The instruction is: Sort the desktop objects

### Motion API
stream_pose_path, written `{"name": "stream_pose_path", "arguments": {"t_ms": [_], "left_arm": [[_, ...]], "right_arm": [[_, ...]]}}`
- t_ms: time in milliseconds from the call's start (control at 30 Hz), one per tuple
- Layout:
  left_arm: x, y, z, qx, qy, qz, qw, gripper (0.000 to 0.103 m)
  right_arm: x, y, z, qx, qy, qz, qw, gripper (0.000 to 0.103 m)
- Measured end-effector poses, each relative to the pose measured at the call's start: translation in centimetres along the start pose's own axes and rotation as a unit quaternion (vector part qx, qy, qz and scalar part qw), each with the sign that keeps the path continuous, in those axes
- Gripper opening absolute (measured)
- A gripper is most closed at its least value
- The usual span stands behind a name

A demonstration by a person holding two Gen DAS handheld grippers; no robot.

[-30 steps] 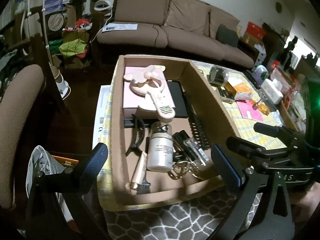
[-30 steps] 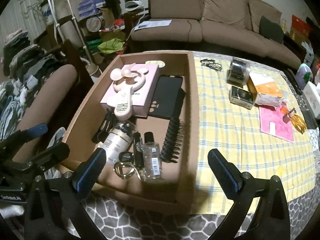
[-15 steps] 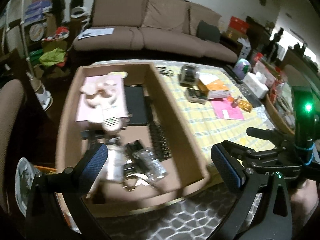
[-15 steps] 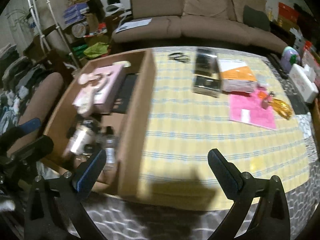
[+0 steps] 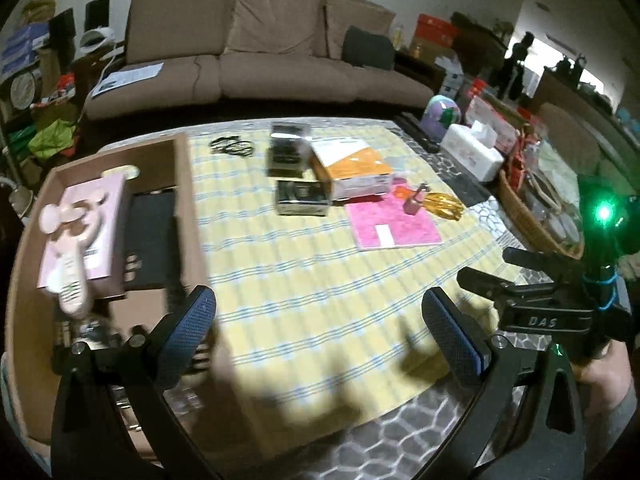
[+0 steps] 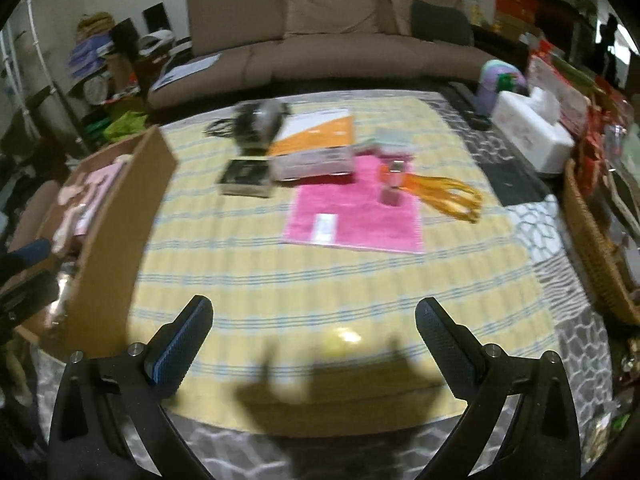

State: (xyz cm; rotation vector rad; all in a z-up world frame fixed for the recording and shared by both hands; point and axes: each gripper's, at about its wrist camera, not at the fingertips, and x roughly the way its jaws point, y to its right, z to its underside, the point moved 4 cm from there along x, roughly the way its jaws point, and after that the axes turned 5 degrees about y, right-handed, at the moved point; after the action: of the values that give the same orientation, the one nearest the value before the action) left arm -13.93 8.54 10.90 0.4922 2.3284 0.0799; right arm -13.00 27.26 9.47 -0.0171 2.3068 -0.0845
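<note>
Both tools, left and right, hang released over the yellow checked tablecloth before a brown sofa.

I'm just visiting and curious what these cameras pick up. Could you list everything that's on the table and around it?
Cardboard box: one, brown, left end of the table.
Handheld fan: one, pale pink, in the box.
Flat case: one, black, in the box beside the fan.
Pink notebook: one, mid-table.
Orange-and-white box: one, behind the notebook.
Small dark box: one, left of it.
Hair ties: a few, black, far edge.
Orange item: one, right of the notebook, blurred.
Tissue box: one, white, far right.
Sofa: one, brown, behind.
Left gripper: open, empty.
Right gripper: open, empty.
</note>
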Motion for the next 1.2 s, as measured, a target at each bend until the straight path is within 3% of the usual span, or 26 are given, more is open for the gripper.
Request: {"name": "stream_pose_path", "arguments": {"t_ms": [200, 433, 900, 1200], "left_arm": [[2.7, 4.0, 1.0, 0.002, -0.004, -0.004, 1.0, 0.103], [4.2, 6.1, 4.1, -0.02, -0.001, -0.028, 0.9994, 0.103], [9.5, 5.0, 11.1, -0.044, -0.046, -0.148, 0.9869, 0.103], [9.3, 4.6, 11.9, -0.049, -0.044, -0.147, 0.9869, 0.103]], "right_arm": [[1.4, 3.4, 1.1, -0.003, -0.011, 0.017, 1.0, 0.103], [2.7, 5.2, 2.7, -0.001, -0.019, 0.013, 1.0, 0.103], [5.6, 5.4, 7.0, -0.028, -0.026, -0.013, 0.999, 0.103], [5.7, 4.3, 7.5, -0.047, -0.019, -0.016, 0.999, 0.103]]}}
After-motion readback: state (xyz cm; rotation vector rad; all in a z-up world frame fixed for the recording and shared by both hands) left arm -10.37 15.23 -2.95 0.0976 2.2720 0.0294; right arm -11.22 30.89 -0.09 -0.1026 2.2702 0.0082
